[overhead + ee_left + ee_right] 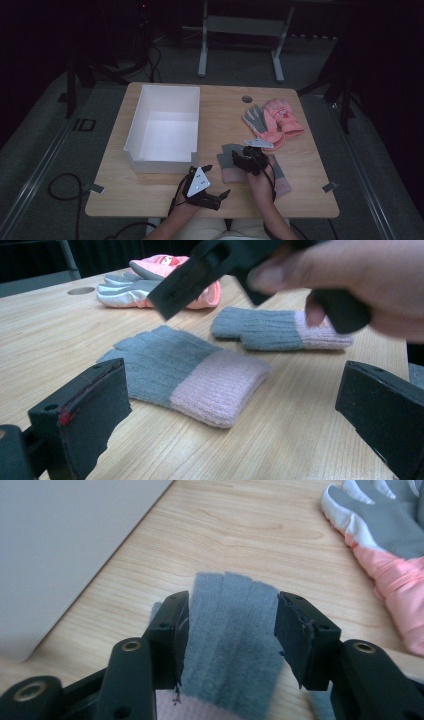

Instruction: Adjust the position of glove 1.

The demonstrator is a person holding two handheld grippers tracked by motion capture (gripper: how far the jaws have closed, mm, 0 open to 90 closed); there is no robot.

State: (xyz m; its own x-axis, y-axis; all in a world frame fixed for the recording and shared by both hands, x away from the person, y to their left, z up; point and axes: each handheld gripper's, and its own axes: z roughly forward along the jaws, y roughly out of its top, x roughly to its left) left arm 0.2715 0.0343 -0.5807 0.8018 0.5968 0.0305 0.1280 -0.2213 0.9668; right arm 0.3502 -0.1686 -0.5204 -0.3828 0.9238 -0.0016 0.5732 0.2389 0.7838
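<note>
Two grey knit gloves with pink cuffs lie on the wooden table, one [227, 162] under my right gripper [245, 159] and the other [281, 176] beside the person's right forearm. In the right gripper view the grey fingers of the glove [230, 597] lie flat between the jaws of my right gripper [230, 627], which stands open with the pads at the cloth's edges, not pinching it. My left gripper [235, 390] is open near the table's front edge, with nothing between its jaws, and looks at the nearer glove [190, 372] and the farther glove [275, 330].
An open white box [159, 165] stands on the left half of the table. A pair of pink ski gloves [280, 117] with grey palms lies at the back right, near a round hole [247, 98] in the tabletop.
</note>
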